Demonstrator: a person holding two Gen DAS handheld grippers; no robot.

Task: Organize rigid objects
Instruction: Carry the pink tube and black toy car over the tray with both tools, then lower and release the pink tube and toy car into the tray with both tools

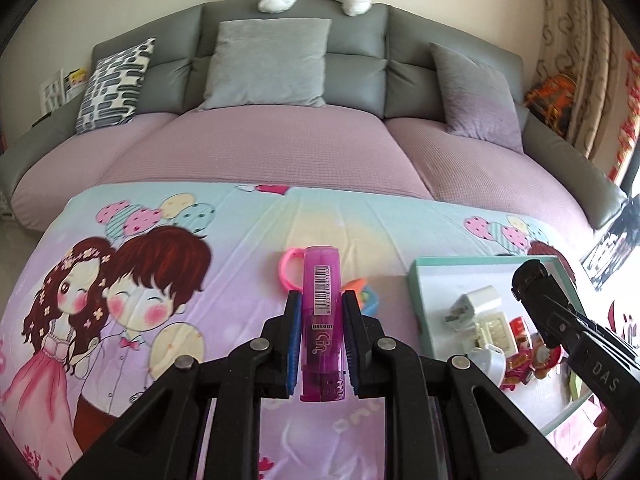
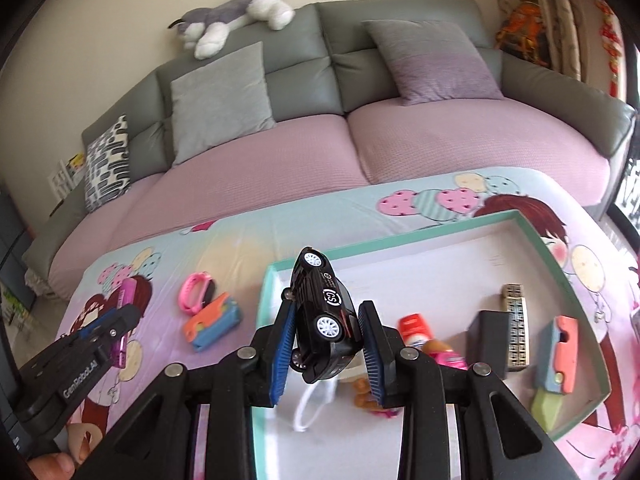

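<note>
Left wrist view: left claw [image 1: 320, 320] clamped on purple lighter [image 1: 322, 320], held above the cartoon-print desk [image 1: 140, 280]. Right claw [image 2: 328, 340] clamped on black toy car [image 2: 324, 316] (nose down), over the near left corner of the teal tray [image 2: 560, 280]. Pink band [image 2: 194, 292] on desk left of tray.

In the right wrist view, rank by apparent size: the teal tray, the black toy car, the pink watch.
1. teal tray
2. black toy car, though it sits nearest the camera in the right gripper, which inflates it
3. pink watch
</note>
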